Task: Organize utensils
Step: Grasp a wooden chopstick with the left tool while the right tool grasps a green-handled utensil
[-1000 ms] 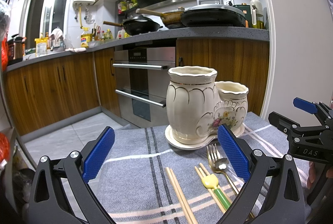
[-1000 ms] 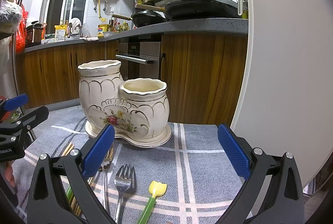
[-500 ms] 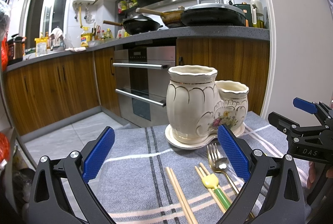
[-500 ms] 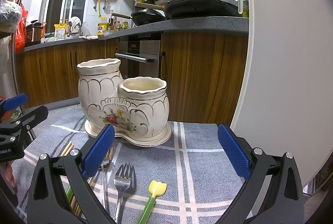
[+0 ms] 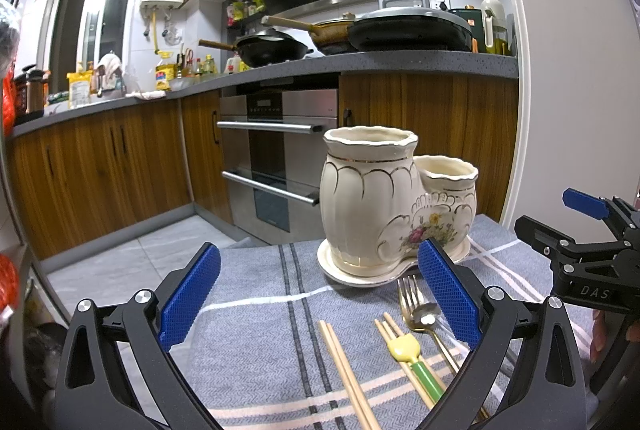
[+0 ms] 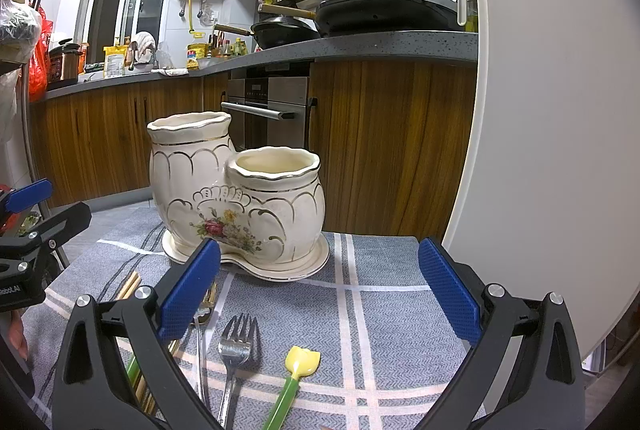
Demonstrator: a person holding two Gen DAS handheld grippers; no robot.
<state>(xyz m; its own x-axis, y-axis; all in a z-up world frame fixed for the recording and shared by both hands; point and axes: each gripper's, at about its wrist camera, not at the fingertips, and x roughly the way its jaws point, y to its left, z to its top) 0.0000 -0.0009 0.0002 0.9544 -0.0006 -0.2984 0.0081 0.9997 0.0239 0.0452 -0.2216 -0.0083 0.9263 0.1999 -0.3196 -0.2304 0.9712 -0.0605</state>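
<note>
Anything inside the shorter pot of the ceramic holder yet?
Nothing sticks out above the shorter pot of the ceramic holder; only its cream inner wall near the rim shows. Its bottom is hidden by the front wall.

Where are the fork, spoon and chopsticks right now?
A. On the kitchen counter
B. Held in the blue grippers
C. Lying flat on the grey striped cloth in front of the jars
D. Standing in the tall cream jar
C: the fork, spoon and chopsticks lie on the cloth before the ceramic holder; both grippers are open and hold nothing.

A grey striped cloth [image 6: 384, 294] carries the ceramic holder [image 6: 240, 198], fork [image 6: 236, 350], chopsticks [image 5: 344, 370].
</note>
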